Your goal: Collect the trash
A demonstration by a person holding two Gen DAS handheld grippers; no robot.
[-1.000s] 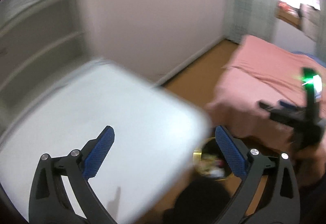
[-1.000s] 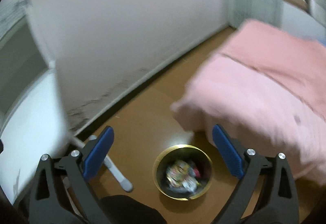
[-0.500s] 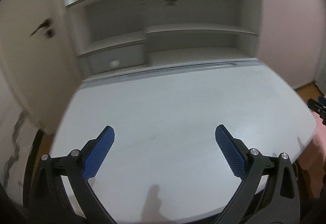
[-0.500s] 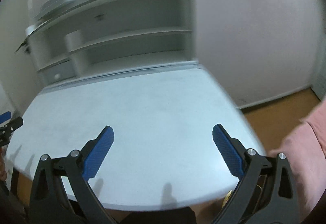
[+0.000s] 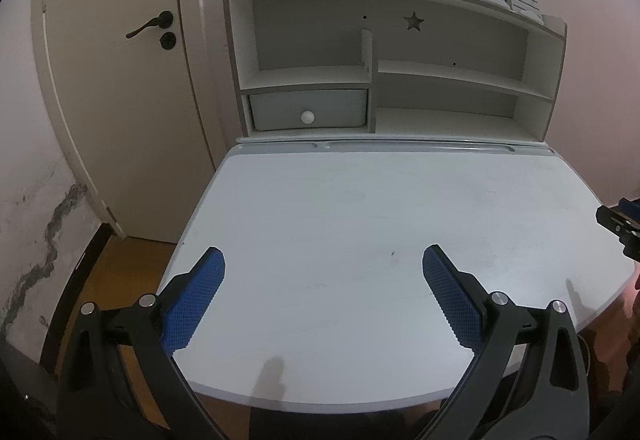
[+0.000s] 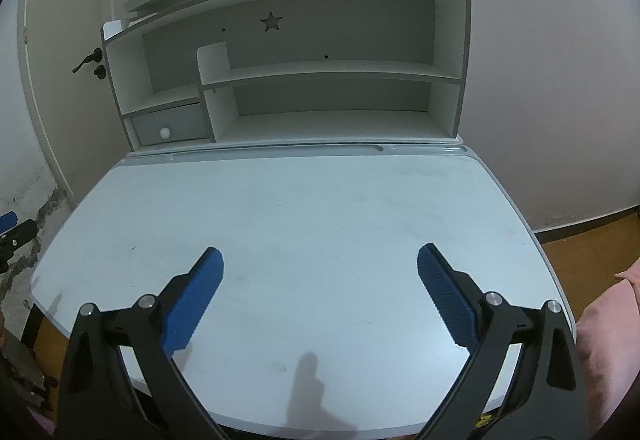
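My left gripper (image 5: 323, 260) is open and empty, held above the front of a white desk (image 5: 360, 207). My right gripper (image 6: 320, 260) is open and empty above the same desk (image 6: 304, 207). The tip of the right gripper shows at the right edge of the left wrist view (image 5: 622, 226). The tip of the left gripper shows at the left edge of the right wrist view (image 6: 12, 232). No trash and no bin show in either view; the desk top shows only faint marks.
A white shelf hutch (image 5: 392, 79) with a drawer (image 5: 308, 114) stands at the back of the desk. A door (image 5: 112, 59) is to the left. Wooden floor (image 6: 592, 252) and pink bedding (image 6: 612, 328) lie to the right.
Both views have swung left, from the floor, the gold bin of trash and the pink bed to the white desk and shelves. Both grippers stayed open.
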